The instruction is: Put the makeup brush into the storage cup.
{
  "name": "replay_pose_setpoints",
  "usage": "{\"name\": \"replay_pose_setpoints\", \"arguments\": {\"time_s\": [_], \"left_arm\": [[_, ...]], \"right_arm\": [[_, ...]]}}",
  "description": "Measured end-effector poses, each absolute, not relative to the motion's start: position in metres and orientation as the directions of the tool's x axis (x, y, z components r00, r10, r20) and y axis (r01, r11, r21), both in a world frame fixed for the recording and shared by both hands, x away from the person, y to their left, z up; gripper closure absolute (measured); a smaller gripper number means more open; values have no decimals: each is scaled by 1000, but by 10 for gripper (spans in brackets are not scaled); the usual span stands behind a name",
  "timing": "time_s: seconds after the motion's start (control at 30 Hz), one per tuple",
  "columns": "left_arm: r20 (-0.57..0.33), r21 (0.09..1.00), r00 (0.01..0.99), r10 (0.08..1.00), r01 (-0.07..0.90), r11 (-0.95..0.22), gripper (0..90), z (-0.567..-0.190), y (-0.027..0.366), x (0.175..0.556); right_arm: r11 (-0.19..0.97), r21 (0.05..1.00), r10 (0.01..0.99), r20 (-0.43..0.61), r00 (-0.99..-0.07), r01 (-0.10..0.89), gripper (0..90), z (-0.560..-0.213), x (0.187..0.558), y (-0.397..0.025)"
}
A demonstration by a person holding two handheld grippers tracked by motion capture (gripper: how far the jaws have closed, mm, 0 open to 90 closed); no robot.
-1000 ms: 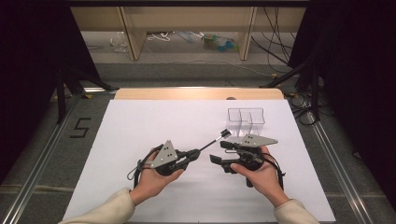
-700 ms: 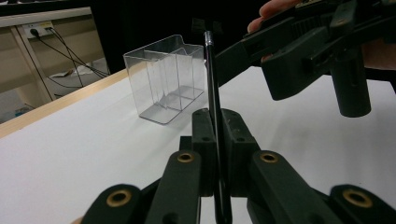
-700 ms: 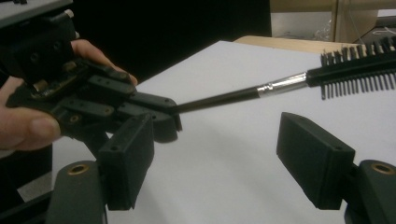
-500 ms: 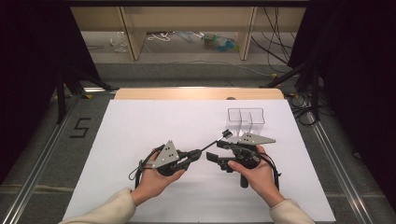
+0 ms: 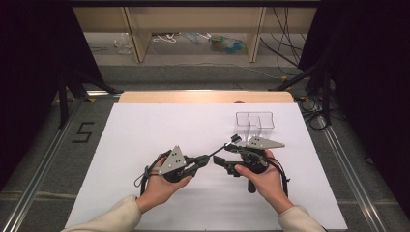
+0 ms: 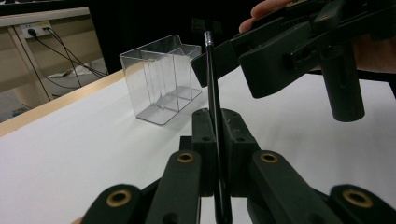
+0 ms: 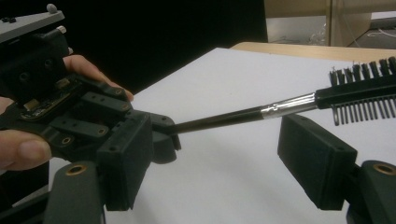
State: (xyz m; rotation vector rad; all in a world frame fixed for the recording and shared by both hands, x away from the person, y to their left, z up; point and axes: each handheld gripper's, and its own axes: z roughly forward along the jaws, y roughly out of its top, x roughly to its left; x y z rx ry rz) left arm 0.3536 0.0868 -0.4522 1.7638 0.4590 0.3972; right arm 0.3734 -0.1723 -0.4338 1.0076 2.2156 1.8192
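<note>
The white table top (image 5: 145, 145) is flat & smooth, w/ a wood strip along its far edge. The clear plastic holder (image 5: 255, 122) stands on it at the far right; it's a see-through box w/ thin walls inside, so it's hard to make out from the high view. The left gripper (image 5: 209, 157) is black, chunky plastic w/ a grey 3-corner plate on top. Its jaws are pinched tight on the thin black handle of the brow brush (image 7: 299, 103), held up off the table betw. the two grippers. The handle's lower end is cut off in the left gripper view. The right gripper (image 5: 222, 155) has its jaws spread wide, one on each side of the brush & not touching it. The brush has a shiny metal band, then a small head w/ stiff bristles on top & comb teeth below; its tip runs off the right gripper view.
</note>
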Motion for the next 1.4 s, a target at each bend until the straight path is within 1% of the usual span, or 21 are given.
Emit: {"name": "replay_pose_setpoints", "arguments": {"time_s": [0.03,0.07,0.1,0.13,0.3,0.33,0.57,0.63,0.67,0.77,0.93,1.0,1.1,1.13,1.2,1.23,1.27,1.4], "left_arm": [[23,973,863,505,97,-211,848,-452,86,354],[21,973,863,505,99,-210,848,-453,86,353],[16,973,863,505,104,-208,848,-453,86,353],[16,973,863,506,104,-208,848,-453,85,353],[16,973,862,507,104,-206,848,-453,85,353],[14,973,861,508,105,-206,848,-453,85,353],[22,973,860,509,99,-209,848,-453,85,353],[13,973,860,510,106,-204,848,-453,85,353],[15,973,860,510,104,-205,848,-453,85,353],[18,973,858,513,104,-207,848,-453,86,353],[16,973,858,513,104,-205,848,-453,86,354],[15,974,858,514,105,-203,848,-453,86,354],[15,974,857,515,105,-202,848,-453,86,354],[16,974,857,515,104,-203,848,-453,86,354],[14,975,858,513,102,-197,848,-454,85,354],[16,974,856,517,105,-203,848,-454,85,354],[14,974,856,517,106,-201,848,-454,85,354],[16,972,857,514,106,-208,847,-456,85,355]], "right_arm": [[78,905,548,311,-777,418,279,-433,374,-173],[58,910,544,317,-777,411,279,-434,375,-171],[54,918,549,301,-780,392,281,-434,376,-171],[57,908,547,320,-774,416,281,-434,375,-170],[48,915,553,309,-773,400,284,-435,377,-169],[42,903,550,336,-764,428,286,-434,376,-169],[31,907,557,334,-760,421,312,-435,377,-168],[19,904,558,345,-754,428,330,-435,376,-168],[12,912,560,334,-758,411,337,-436,378,-169],[-11,904,558,361,-747,428,367,-435,377,-169],[-12,907,567,354,-744,422,408,-435,378,-171],[-17,901,565,367,-739,434,423,-435,378,-171],[-21,907,572,355,-739,420,458,-435,379,-172],[-25,900,570,370,-734,435,469,-434,377,-172],[-21,909,581,349,-735,415,489,-436,379,-172],[-25,909,580,352,-735,415,497,-436,379,-172],[-35,898,567,379,-731,439,507,-435,377,-172],[-48,899,564,384,-731,435,554,-435,378,-173]]}}
